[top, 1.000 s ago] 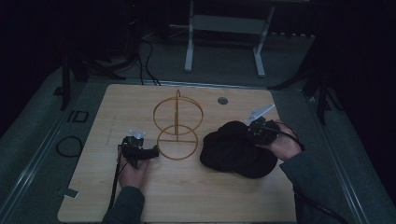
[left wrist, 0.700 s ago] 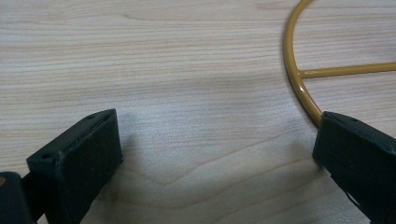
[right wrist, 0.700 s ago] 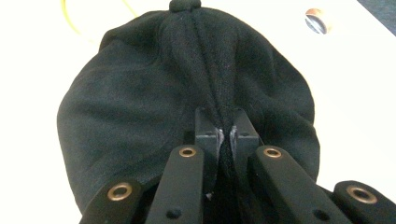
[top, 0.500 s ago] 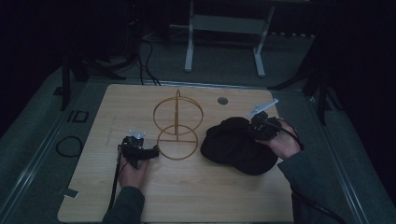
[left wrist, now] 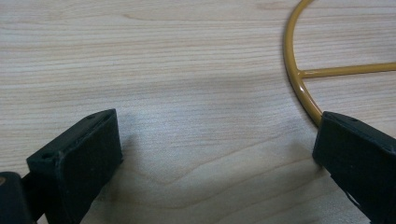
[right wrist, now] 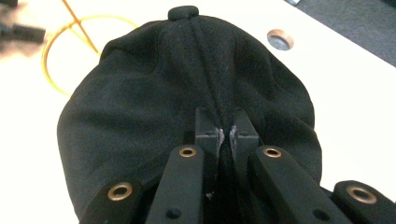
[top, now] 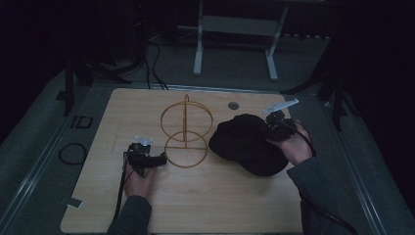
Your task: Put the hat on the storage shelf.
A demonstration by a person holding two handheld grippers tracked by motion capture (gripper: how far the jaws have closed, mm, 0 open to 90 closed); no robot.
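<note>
Dim room, pale wooden counter [top: 195, 205]. Black cap [right wrist: 187, 93] lies right of the yellow wire stand [top: 185, 132]. Right hand-held gripper [right wrist: 226, 133] pinches a fold of the cap's cloth. Left hand-held gripper [left wrist: 215, 154] spread wide, nothing between its jaws, beside the stand's base ring.

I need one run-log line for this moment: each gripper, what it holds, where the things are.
right gripper: shut on cap | left gripper: open, holds nothing, by stand base | cap: on table, right of stand
</note>
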